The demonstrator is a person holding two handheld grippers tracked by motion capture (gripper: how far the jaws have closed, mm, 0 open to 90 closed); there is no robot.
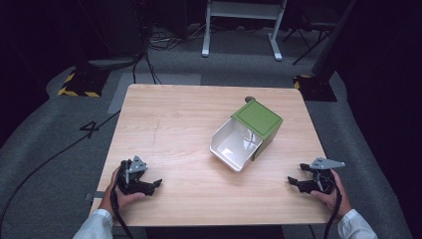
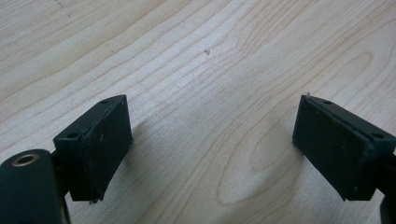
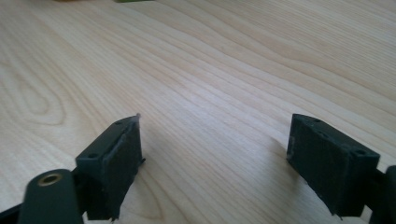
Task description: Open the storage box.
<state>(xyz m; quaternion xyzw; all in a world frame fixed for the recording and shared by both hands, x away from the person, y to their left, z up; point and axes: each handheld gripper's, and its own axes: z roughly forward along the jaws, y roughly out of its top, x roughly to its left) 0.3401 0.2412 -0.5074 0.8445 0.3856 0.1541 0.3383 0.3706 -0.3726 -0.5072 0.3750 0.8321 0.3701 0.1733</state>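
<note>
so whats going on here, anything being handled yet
Nothing is being handled. A person rests the left gripper and the right gripper on the near edge of the wooden table, both with jaws open and empty. A green box with its white drawer pulled out sits untouched between and beyond them.

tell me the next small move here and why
Probably reach the right gripper toward the white drawer, pulled out of the green box: both grippers rest open and empty near the table's front edge, and it sits closer than the left gripper.
</note>
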